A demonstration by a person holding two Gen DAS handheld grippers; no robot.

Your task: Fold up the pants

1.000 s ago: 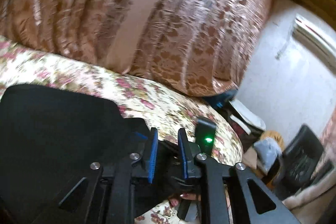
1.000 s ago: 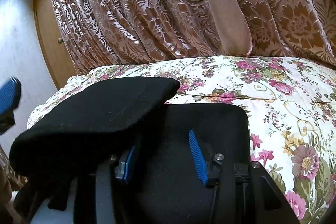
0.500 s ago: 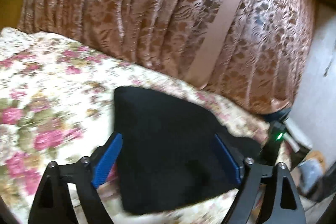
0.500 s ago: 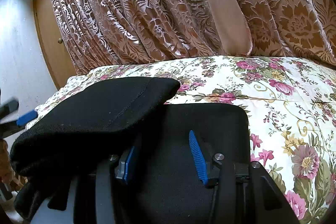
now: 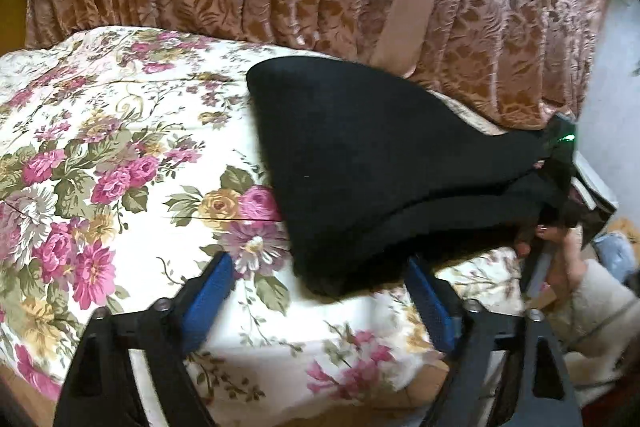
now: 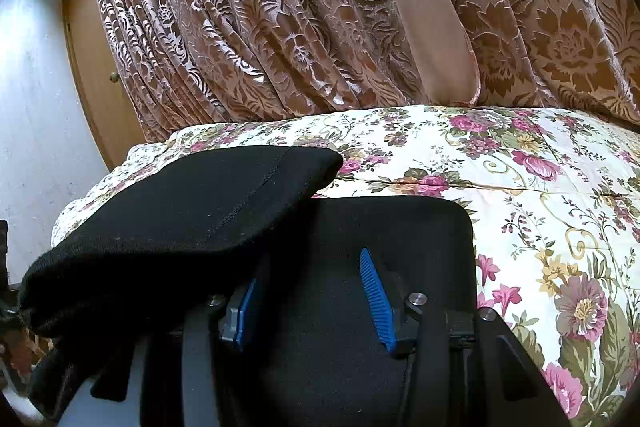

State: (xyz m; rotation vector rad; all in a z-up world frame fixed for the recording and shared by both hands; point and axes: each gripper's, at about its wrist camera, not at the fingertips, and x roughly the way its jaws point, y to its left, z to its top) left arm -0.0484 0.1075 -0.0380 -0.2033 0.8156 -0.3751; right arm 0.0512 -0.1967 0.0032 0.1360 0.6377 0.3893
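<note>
Change since a second ago: left gripper [image 5: 320, 291] has been drawn back off the pants [image 5: 360, 179]; cloth that was pinched between its blue pads then now lies released on the bedspread [image 5: 120, 155].
Left jaws: seen wide apart then slightly narrowed; nothing is clamped now. Only the near corner of the folded cloth sits between the tips, with a gap at the left pad [image 5: 208, 293].
Right gripper [image 6: 316, 299]: unmoved across the frames. Jaws stand partly apart; black cloth lies over and around the pads. Whether cloth is actually pinched cannot be told from the right wrist view.
Pants, left wrist view: a black folded stack from 12 o'clock down to centre, tapering toward 3 o'clock, where it is bunched at the bed's edge.
Pants, right wrist view: flat lower layer at 6 o'clock; a thick folded-over layer from 9 o'clock toward centre, seam visible, resting on top.
Hand [image 5: 560, 263]: seen at 4 o'clock in the left wrist view, on the right tool's handle.
Surroundings: patterned curtain [image 6: 280, 27] hangs behind the bed, 12 o'clock in both views.
Meaning for task: one fold is judged laid and let go. The stack looks uneven, its right end gathered rather than flat.
Next, as a judgement: the near corner could be re-gripped for squaring or a further fold.
Risk: thick soft layers may slide apart if tugged from one end.
</note>
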